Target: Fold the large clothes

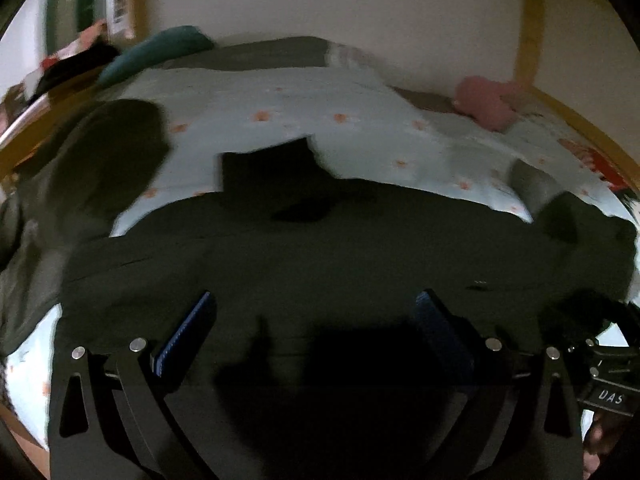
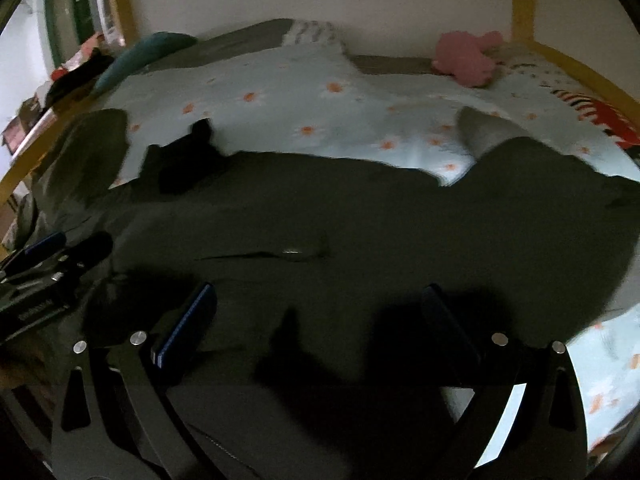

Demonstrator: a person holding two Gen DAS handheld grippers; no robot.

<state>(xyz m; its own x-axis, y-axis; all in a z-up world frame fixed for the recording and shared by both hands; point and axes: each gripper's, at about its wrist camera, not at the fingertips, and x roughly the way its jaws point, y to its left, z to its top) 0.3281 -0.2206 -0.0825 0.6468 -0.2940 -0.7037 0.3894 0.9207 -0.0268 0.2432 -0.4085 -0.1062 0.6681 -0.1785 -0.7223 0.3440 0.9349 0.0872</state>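
A large dark olive garment (image 1: 320, 248) lies spread flat across the near part of a bed; it also fills the right wrist view (image 2: 340, 220). A sleeve (image 1: 104, 160) reaches up at the left, and another sleeve (image 2: 540, 176) lies at the right. A black patch (image 1: 272, 164) sits at its far edge. My left gripper (image 1: 316, 304) is open and empty just above the garment's near part. My right gripper (image 2: 318, 300) is open and empty above the garment, beside the left one (image 2: 60, 256).
The bed has a light blue sheet with orange flowers (image 2: 320, 100) and a wooden frame (image 2: 524, 4). A pink plush toy (image 2: 464, 60) and a teal pillow (image 2: 140, 56) lie at the far side by the wall. Clutter (image 1: 68, 60) sits at far left.
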